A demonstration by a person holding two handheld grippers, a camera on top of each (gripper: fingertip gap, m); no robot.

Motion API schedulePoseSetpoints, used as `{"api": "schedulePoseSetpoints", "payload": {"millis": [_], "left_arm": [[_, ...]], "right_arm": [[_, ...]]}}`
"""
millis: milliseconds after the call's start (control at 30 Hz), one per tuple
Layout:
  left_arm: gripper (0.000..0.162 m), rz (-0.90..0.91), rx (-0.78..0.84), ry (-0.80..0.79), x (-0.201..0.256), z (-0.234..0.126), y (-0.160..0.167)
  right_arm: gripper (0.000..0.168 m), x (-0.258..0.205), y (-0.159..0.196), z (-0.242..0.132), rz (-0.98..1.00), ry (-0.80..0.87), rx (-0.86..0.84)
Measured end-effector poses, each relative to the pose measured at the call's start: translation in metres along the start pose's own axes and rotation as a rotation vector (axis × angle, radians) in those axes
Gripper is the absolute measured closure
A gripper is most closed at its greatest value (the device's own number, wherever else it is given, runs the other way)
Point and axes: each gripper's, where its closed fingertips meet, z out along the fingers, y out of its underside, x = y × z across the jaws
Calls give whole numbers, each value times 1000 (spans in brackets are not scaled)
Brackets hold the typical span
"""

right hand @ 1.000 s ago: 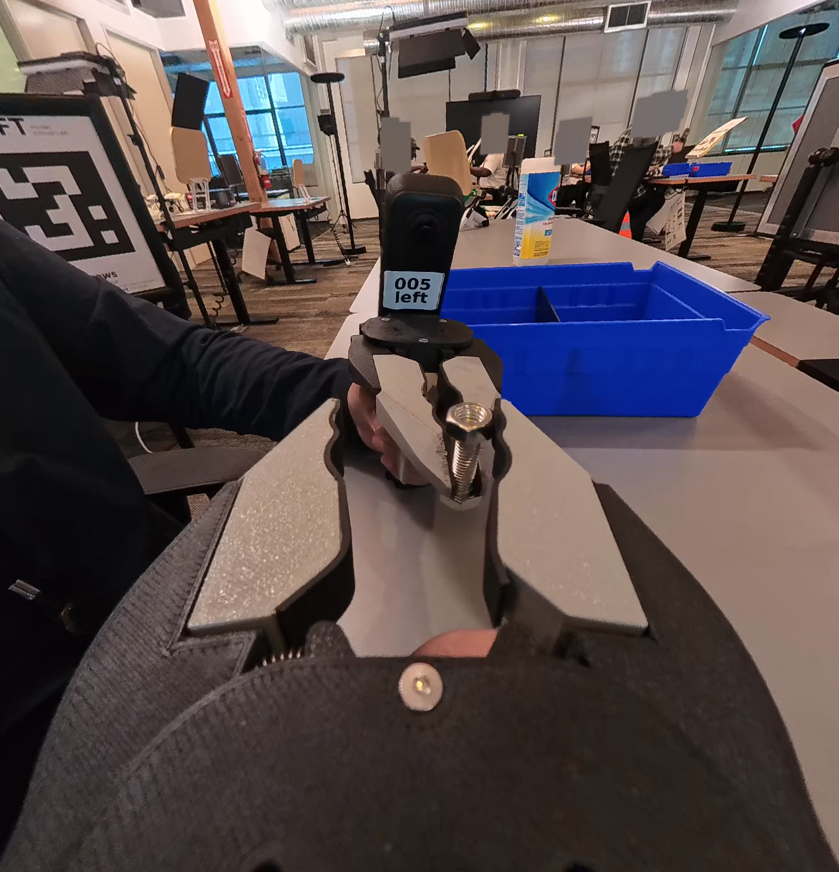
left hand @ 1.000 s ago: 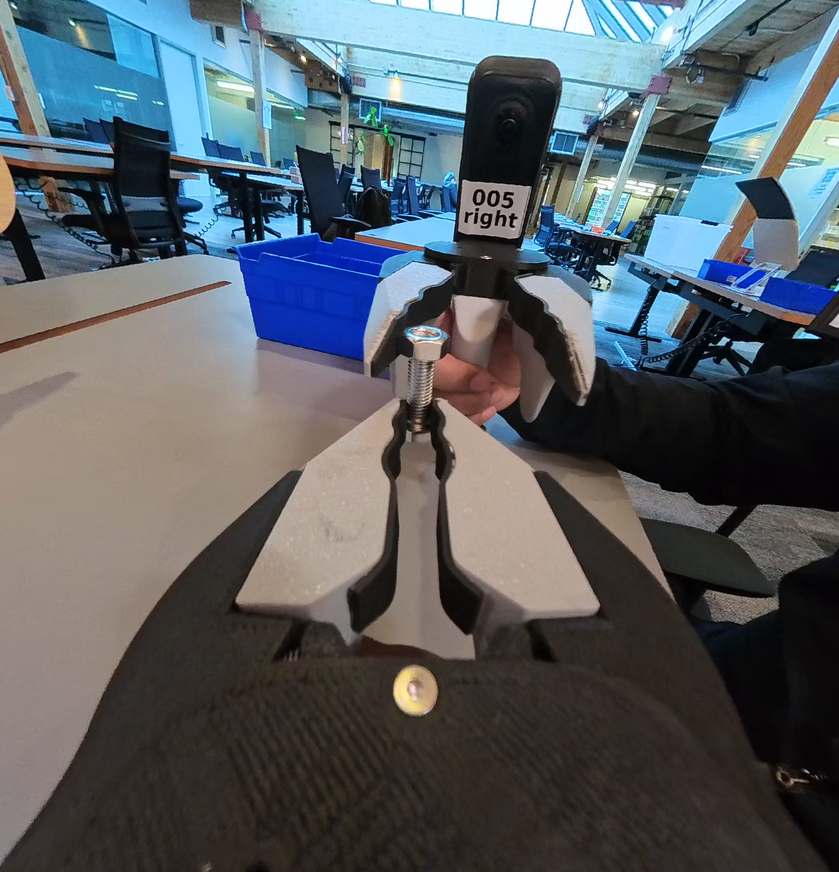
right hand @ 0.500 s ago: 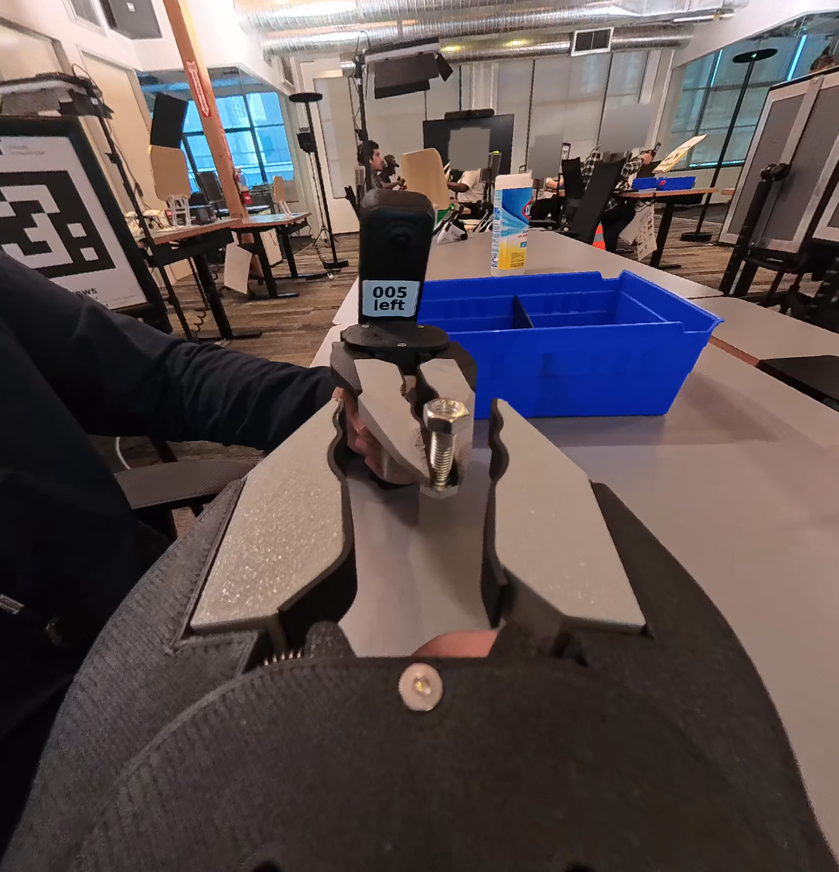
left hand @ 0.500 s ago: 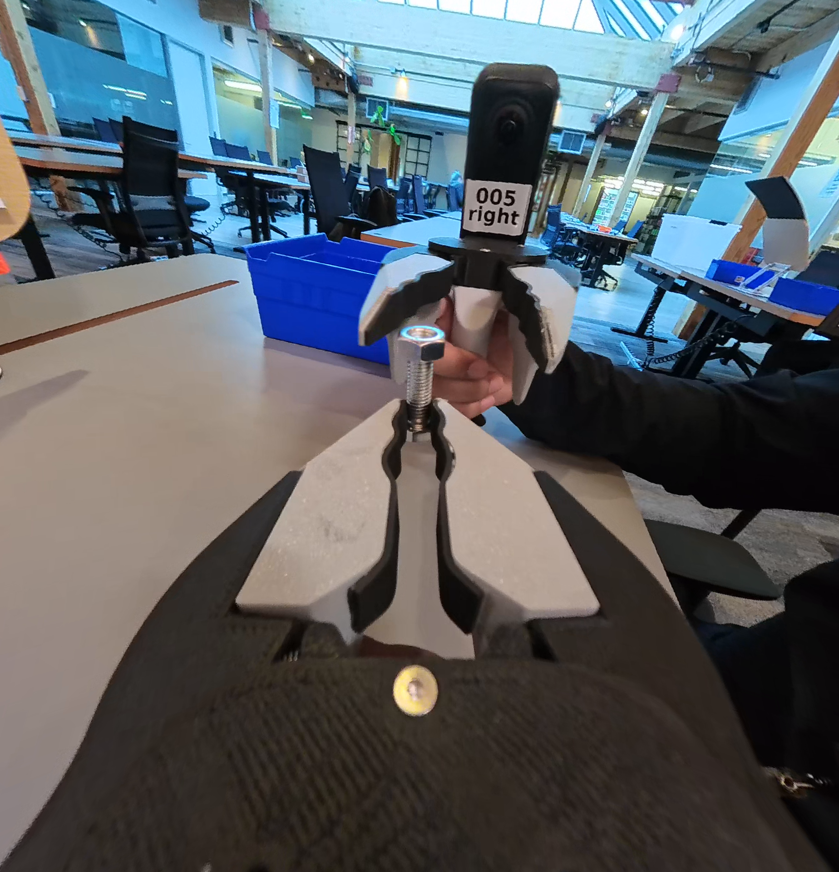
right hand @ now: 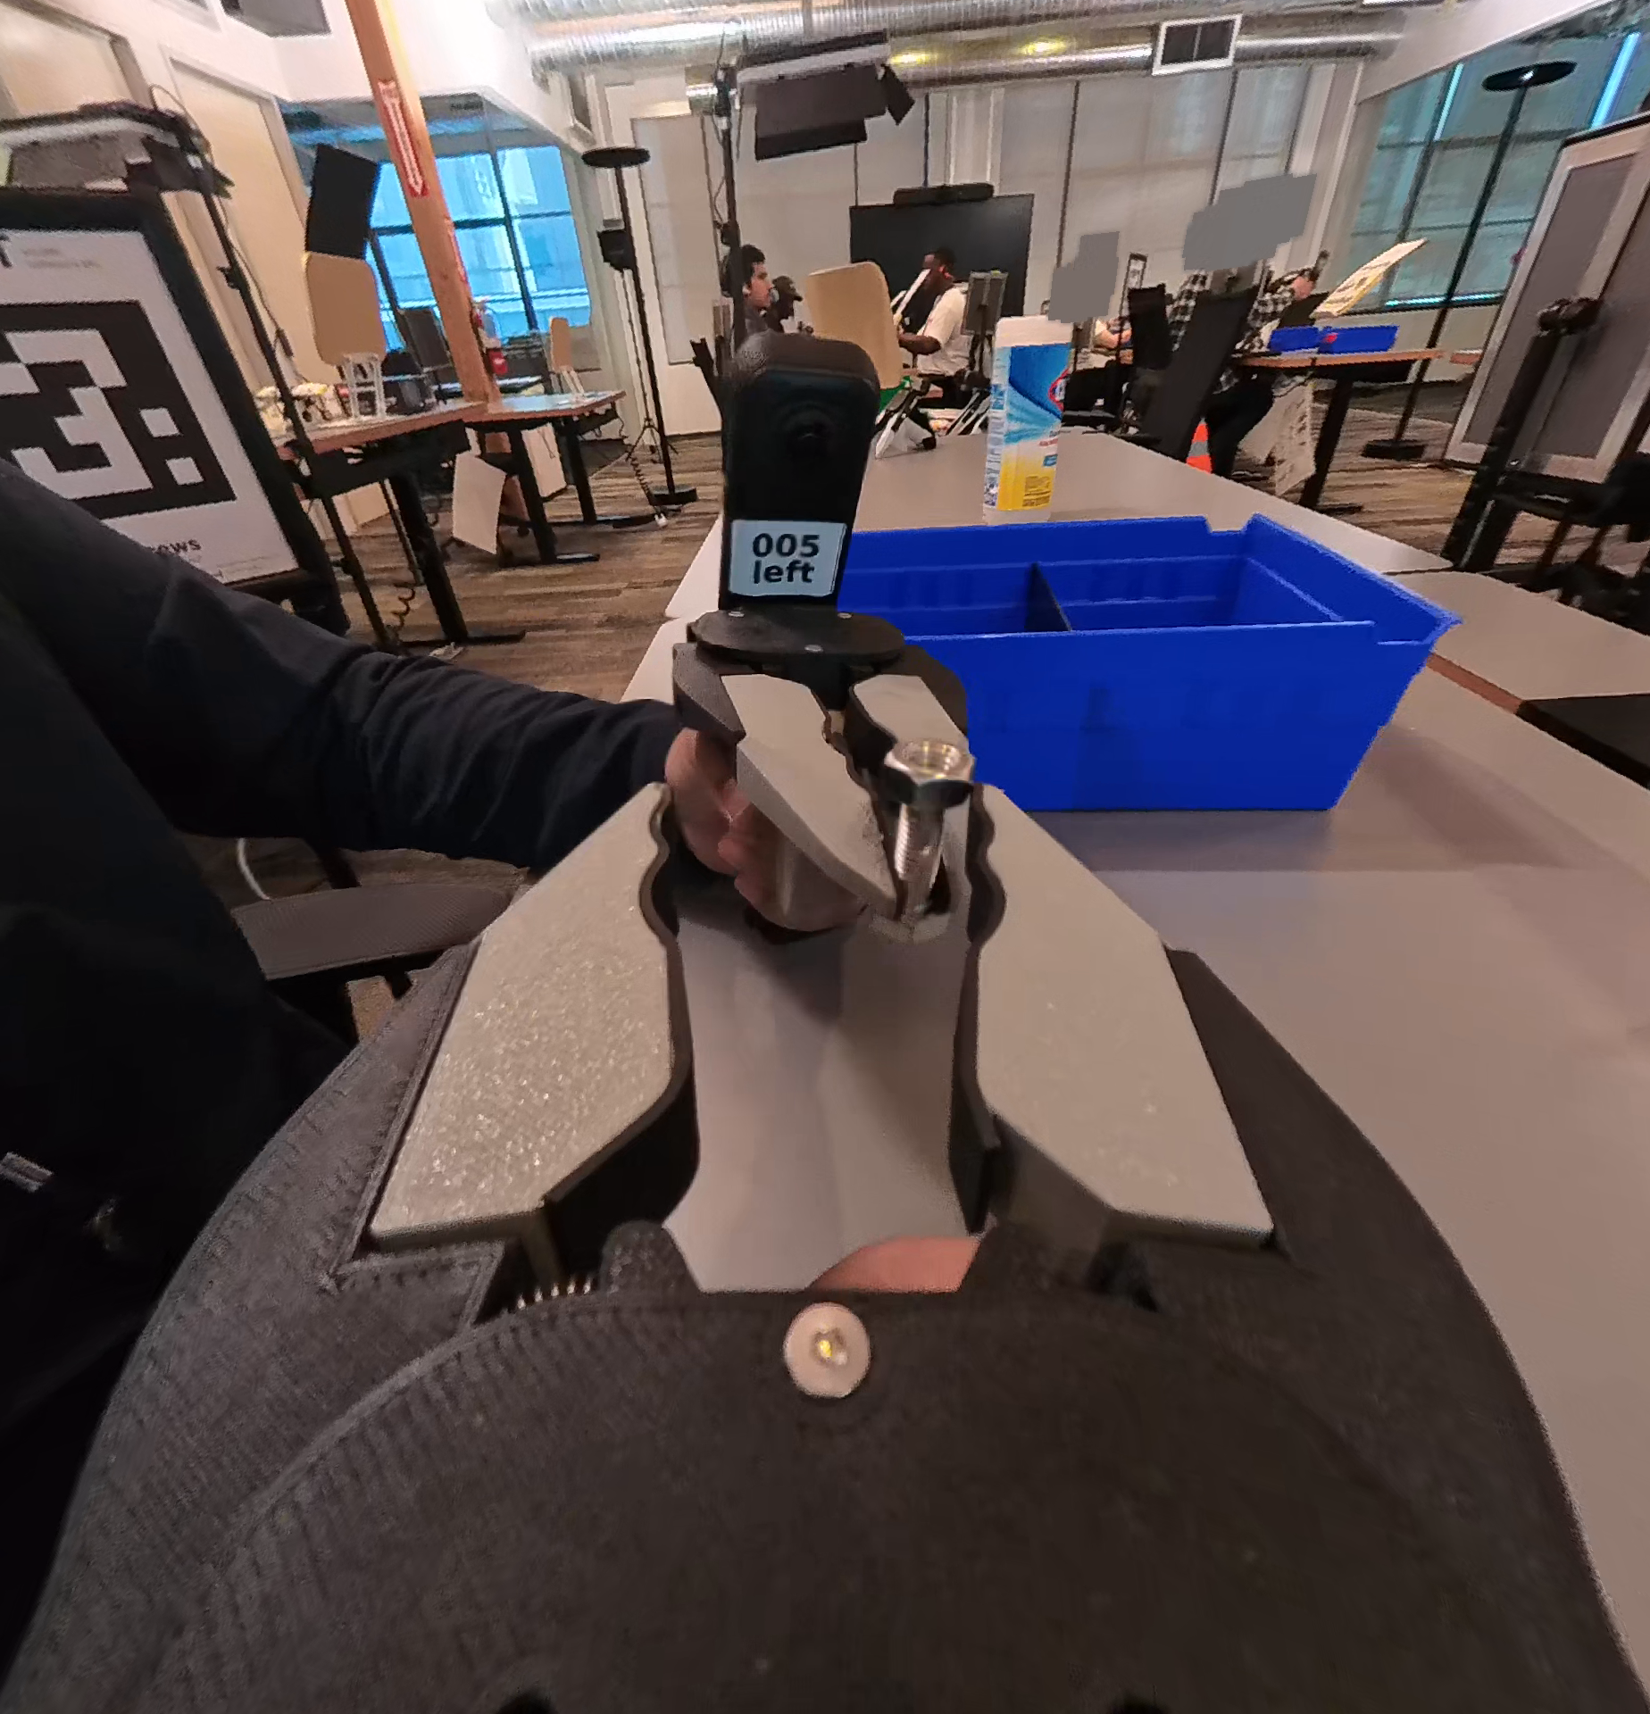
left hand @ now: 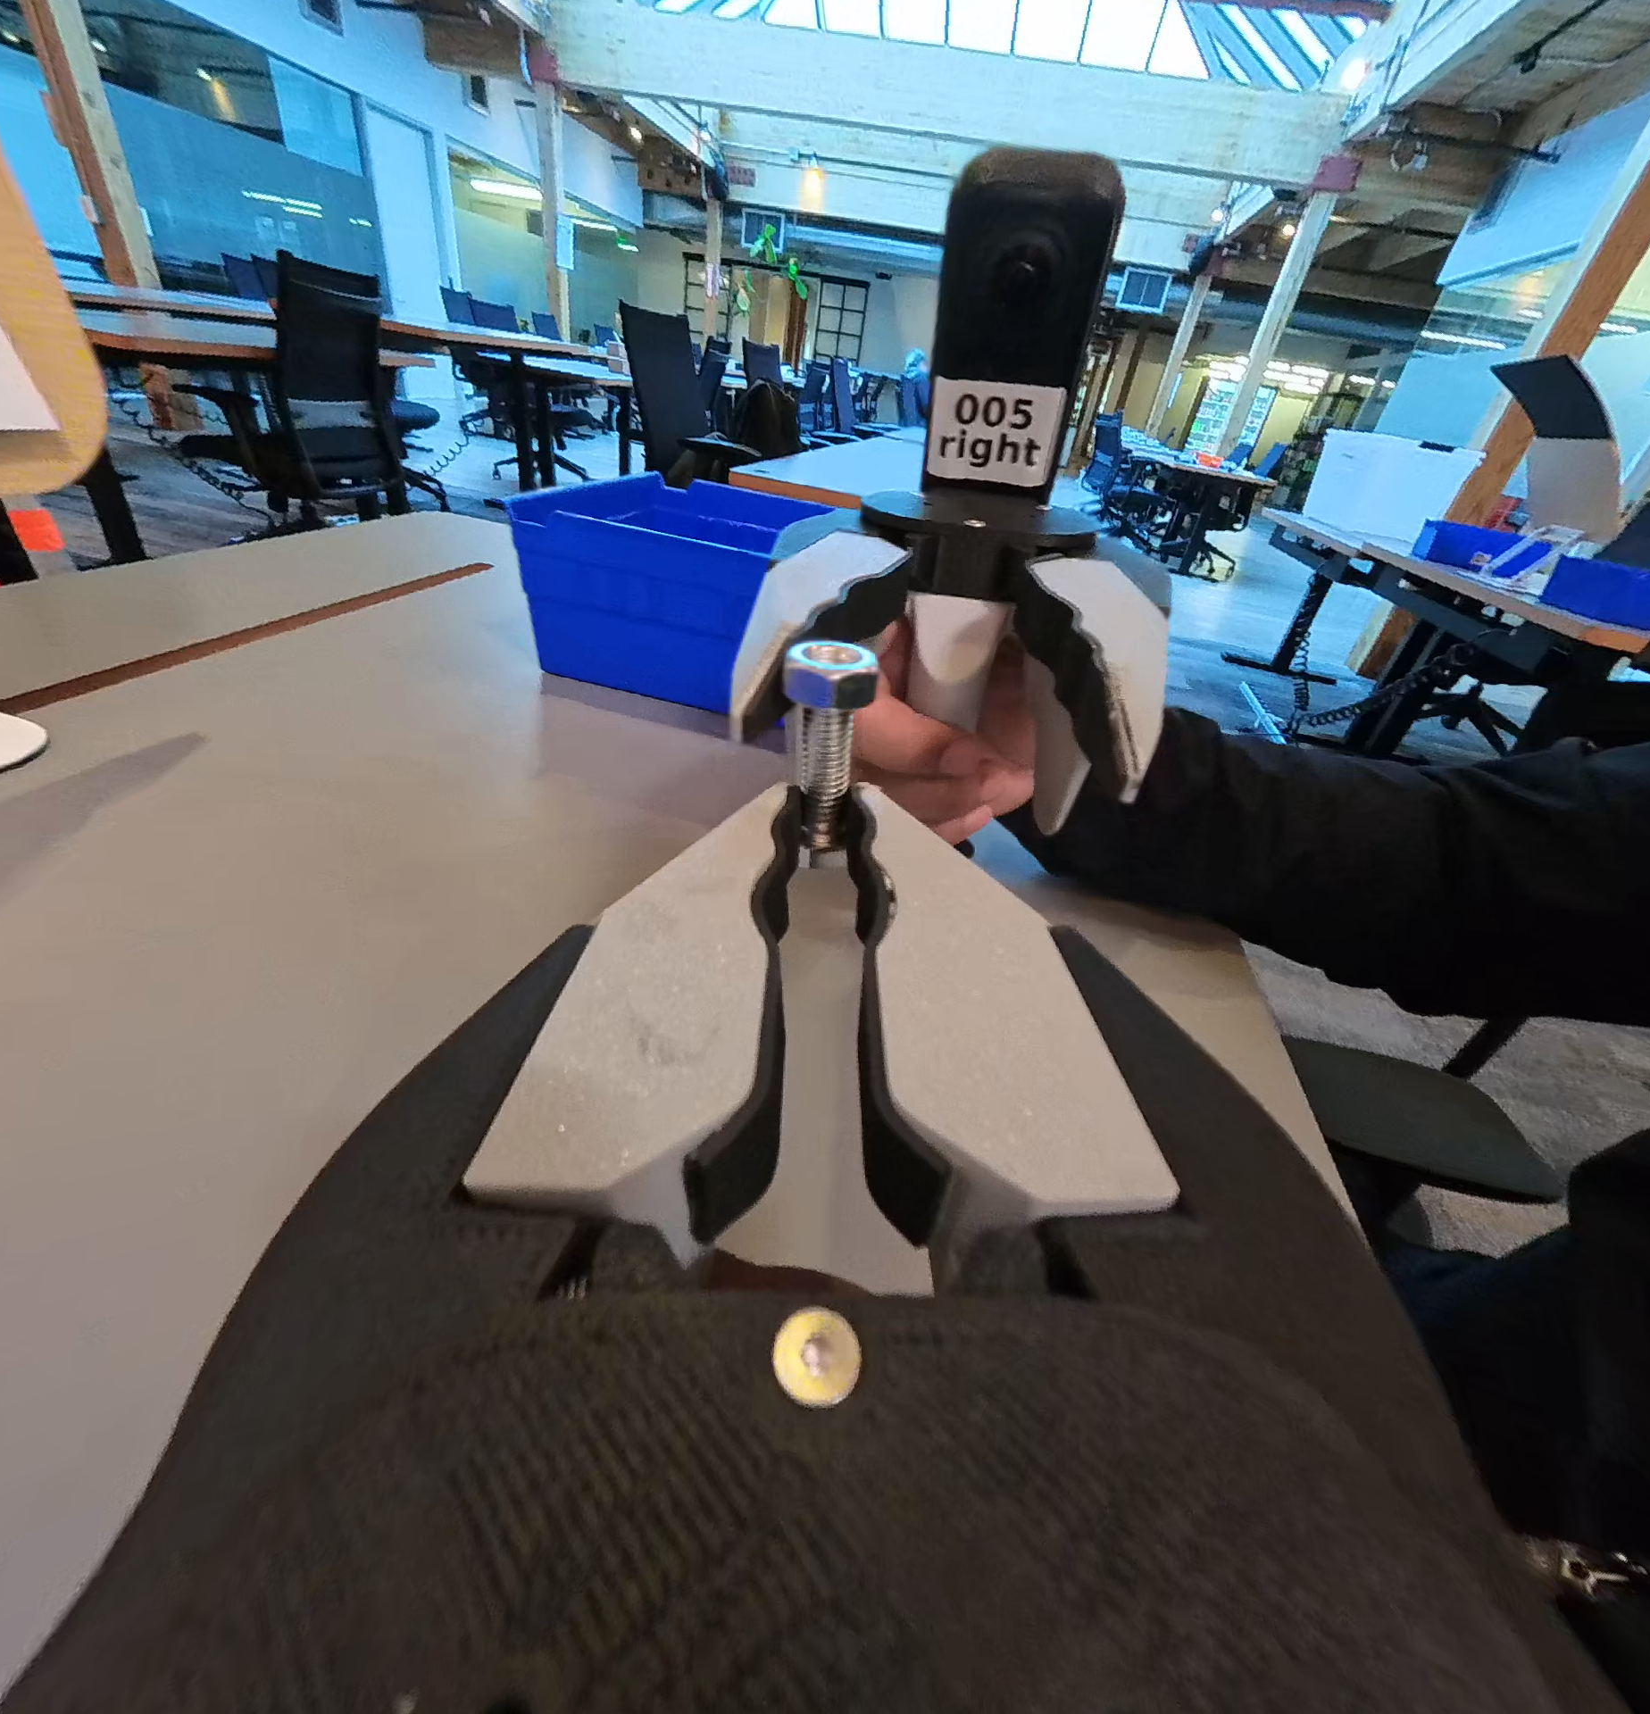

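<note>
My left gripper (left hand: 826, 835) is shut on the lower end of a silver bolt (left hand: 826, 756) and holds it upright above the grey table (left hand: 246, 881). A hex nut (left hand: 831, 672) sits at the bolt's top end. My right gripper (right hand: 821, 835) is open and empty, facing the left one. In the right wrist view the bolt (right hand: 919, 839) and nut (right hand: 928, 770) stand between its fingertips, close to the right finger (right hand: 1062, 1020); contact cannot be told. The right gripper (left hand: 942, 742) also shows open in the left wrist view, and the left gripper (right hand: 909, 904) shows in the right wrist view.
A blue divided bin (right hand: 1155, 723) stands on the table behind the grippers and also shows in the left wrist view (left hand: 636, 594). A wipes canister (right hand: 1025, 417) stands farther back. A person's dark sleeves (left hand: 1359, 853) reach in from the table's near edge. Desks, chairs and people fill the room beyond. Only a small space, under 4 cm, lies between the two pairs of fingers.
The right gripper has drawn back a little from the left one and stays open. The bolt stays held in the left gripper and now sits nearer the right gripper's right finger.
</note>
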Motion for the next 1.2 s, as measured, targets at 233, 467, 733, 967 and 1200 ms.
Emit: {"api": "schedulePoseSetpoints", "payload": {"millis": [233,467,733,967,1200], "left_arm": [[155,-25,22,-4,-3,-4,-5],[155,-1,-39,33,8,6,8],[155,-9,0,-14,-3,-2,-1],[155,-19,-9,3,1,1,1],[155,-4,-23,18,6,5,4]], "right_arm": [[112,9,-9,-9,2,46,47],[110,0,-3,8,3,2,20],[115,3,-5,-7,-5,25,21],[111,8,-7,-5,-1,48,35],[108,-3,2,12,3,-6,-4]]}}
